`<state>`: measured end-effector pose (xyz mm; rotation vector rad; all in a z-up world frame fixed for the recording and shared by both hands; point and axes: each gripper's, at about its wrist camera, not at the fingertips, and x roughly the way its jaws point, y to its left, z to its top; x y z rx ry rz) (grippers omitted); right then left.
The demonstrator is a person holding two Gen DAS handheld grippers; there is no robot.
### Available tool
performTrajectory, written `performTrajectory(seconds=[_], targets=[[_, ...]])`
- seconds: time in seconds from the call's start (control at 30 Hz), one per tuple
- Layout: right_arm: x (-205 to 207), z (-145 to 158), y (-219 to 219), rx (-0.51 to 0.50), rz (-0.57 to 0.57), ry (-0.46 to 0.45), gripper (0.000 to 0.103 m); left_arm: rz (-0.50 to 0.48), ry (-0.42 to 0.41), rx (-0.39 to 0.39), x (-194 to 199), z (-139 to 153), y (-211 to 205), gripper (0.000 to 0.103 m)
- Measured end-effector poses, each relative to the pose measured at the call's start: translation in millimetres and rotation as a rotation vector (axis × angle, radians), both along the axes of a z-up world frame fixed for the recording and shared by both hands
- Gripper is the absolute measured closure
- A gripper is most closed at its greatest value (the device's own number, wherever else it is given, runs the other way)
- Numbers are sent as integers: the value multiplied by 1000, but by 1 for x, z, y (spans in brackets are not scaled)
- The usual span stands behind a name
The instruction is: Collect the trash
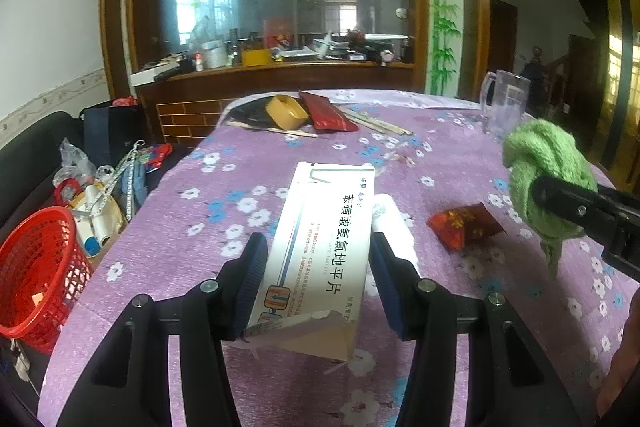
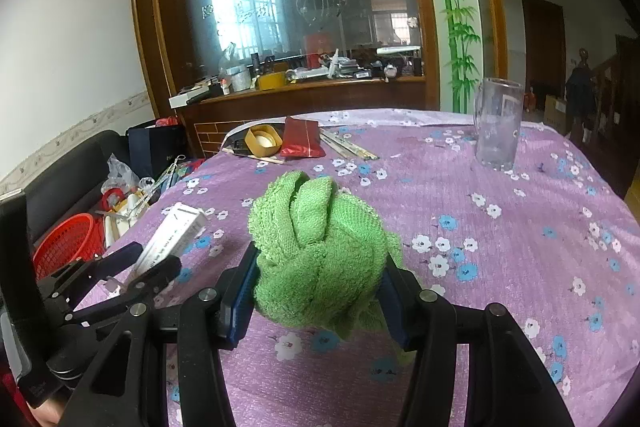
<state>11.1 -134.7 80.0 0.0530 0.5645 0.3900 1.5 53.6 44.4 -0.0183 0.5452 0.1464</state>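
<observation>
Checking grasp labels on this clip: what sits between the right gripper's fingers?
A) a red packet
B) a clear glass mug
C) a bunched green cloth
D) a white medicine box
C: the right gripper has its blue pads pressed into the bunched green cloth.

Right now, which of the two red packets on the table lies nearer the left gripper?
The small crumpled red packet, just right of the left gripper. The other, a longer dark red pouch, lies at the far edge beside the yellow tape roll.
</observation>
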Motion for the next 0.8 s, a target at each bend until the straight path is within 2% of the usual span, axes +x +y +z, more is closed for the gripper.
performTrajectory(seconds=[0.23, 0.43, 0.53, 0.63, 0.8], targets=[[1, -3, -2, 18, 12, 28, 44, 11, 31, -24, -20, 9, 4, 52], [-1, -4, 4, 1, 27, 22, 44, 32, 20, -8, -50, 24, 14, 52], [0, -8, 11, -19, 38, 40, 44, 48, 8, -6, -65, 31, 22, 52], [-3, -8, 16, 5, 59, 72, 44, 55, 4, -9, -77, 34, 31, 51], [-25, -2, 32, 9, 95, 81, 44, 63, -11, -20, -94, 37, 43, 51]])
